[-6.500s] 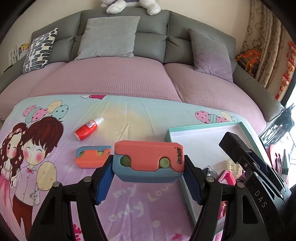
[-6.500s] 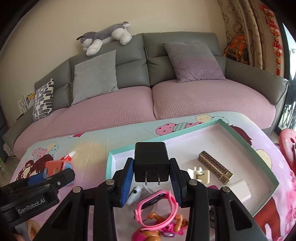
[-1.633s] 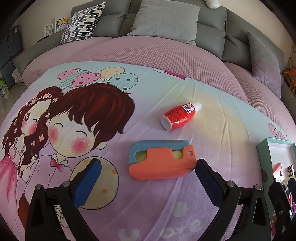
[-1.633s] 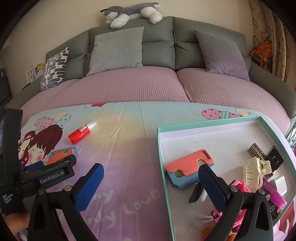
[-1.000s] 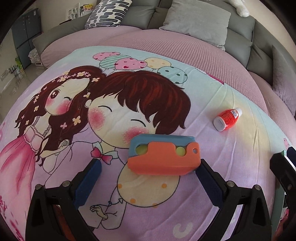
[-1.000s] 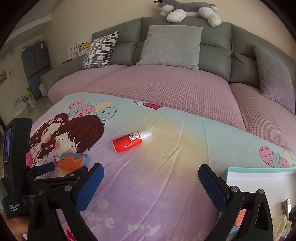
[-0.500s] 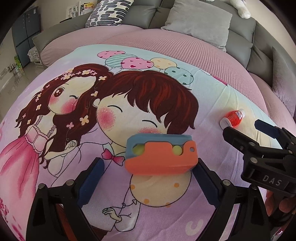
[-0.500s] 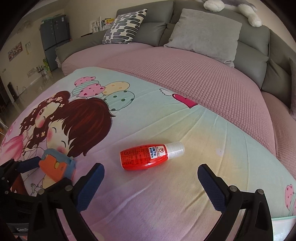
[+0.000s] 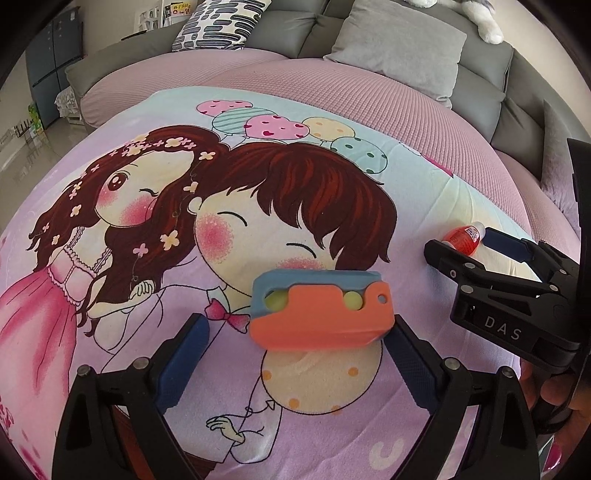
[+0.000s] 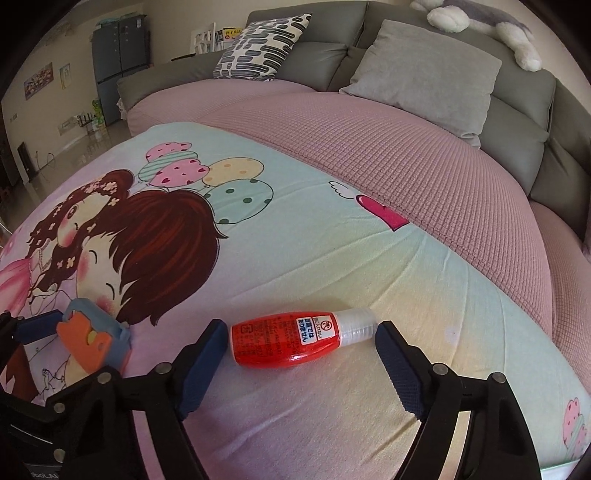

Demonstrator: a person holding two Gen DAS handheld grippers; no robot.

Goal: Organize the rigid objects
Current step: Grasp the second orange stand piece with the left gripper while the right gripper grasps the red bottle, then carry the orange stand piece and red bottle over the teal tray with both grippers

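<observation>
An orange and blue plastic toy block [image 9: 320, 308] lies flat on the cartoon-print cloth [image 9: 147, 229]. My left gripper [image 9: 295, 363] is open around its near side, the right pad close to its right end, the left pad apart from it. The block also shows in the right wrist view [image 10: 94, 338]. A small red bottle with a clear cap [image 10: 301, 343] lies on its side on the cloth. My right gripper [image 10: 301, 369] is open, its pads just short of the bottle's two ends. The bottle [image 9: 463, 238] and right gripper [image 9: 480, 258] show in the left wrist view.
A grey sofa with pink seat covers [image 10: 406, 155] stands behind the cloth, with a grey cushion [image 10: 424, 81], a patterned pillow [image 10: 262, 48] and a plush toy [image 10: 480, 22] on its back. The floor and a cabinet [image 10: 114, 59] lie to the far left.
Both grippers have moved in closer. The left one now brackets the toy block, the right one brackets the red bottle. Both stay open.
</observation>
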